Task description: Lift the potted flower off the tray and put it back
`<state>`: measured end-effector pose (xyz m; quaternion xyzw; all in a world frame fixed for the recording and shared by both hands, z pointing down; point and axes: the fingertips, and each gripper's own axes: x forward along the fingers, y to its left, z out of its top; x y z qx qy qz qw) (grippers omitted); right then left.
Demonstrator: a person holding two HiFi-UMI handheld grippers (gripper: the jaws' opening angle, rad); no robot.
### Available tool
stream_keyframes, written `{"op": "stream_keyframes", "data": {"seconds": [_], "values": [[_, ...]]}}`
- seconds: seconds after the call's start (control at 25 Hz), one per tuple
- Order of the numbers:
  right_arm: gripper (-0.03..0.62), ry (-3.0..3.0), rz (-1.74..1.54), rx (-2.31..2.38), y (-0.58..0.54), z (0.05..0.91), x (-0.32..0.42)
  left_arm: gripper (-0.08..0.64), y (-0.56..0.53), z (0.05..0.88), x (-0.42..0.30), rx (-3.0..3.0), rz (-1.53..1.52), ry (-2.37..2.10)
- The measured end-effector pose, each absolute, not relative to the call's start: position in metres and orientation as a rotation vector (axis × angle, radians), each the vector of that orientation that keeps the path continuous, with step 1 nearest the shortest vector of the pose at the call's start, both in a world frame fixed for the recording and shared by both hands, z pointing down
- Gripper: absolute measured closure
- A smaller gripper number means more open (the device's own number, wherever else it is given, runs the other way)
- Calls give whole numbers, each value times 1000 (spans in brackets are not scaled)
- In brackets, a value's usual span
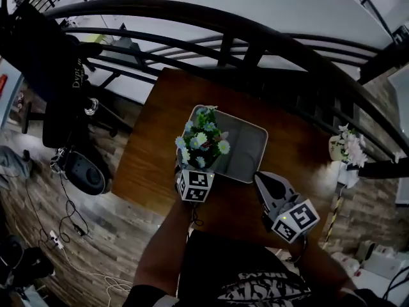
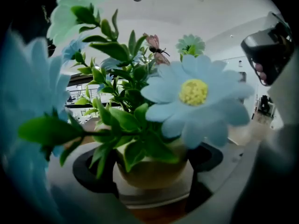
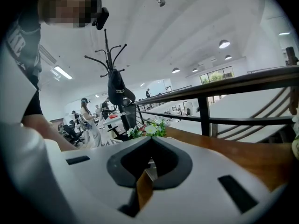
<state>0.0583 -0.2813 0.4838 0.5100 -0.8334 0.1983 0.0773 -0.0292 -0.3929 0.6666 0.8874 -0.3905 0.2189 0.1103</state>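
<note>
The potted flower (image 1: 202, 139), pale blue and white blooms over green leaves, stands over the left rim of the grey tray (image 1: 246, 149) on the brown table. In the left gripper view its tan pot (image 2: 149, 169) sits between the dark pads (image 2: 91, 171). My left gripper (image 1: 195, 169) is shut on the pot, and the blooms hide its fingertips in the head view. I cannot tell whether the pot rests on the tray or hangs just above it. My right gripper (image 1: 264, 180) is shut and holds nothing, by the tray's near right corner. The flowers (image 3: 147, 129) show beyond its jaws.
The table (image 1: 147, 152) ends close to my left gripper and drops to a brick floor. A dark railing (image 1: 255, 50) runs along its far side. A second pot of white flowers (image 1: 345, 147) stands at the right edge. A dark coat (image 1: 57, 75) hangs at the left.
</note>
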Motion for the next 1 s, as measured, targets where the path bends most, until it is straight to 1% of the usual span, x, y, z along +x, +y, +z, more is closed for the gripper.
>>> {"op": "stream_keyframes", "data": {"seconds": [0.36, 0.72, 1.0], "values": [[601, -2388, 616, 1681, -287, 493, 98, 94, -427, 675, -8, 2650, 636, -1072], [601, -2363, 642, 1714, -275, 497, 100, 94, -428, 684, -3, 2653, 705, -1081], [601, -2381, 616, 1730, -264, 480, 104, 94, -427, 685, -14, 2563, 722, -1168]]}}
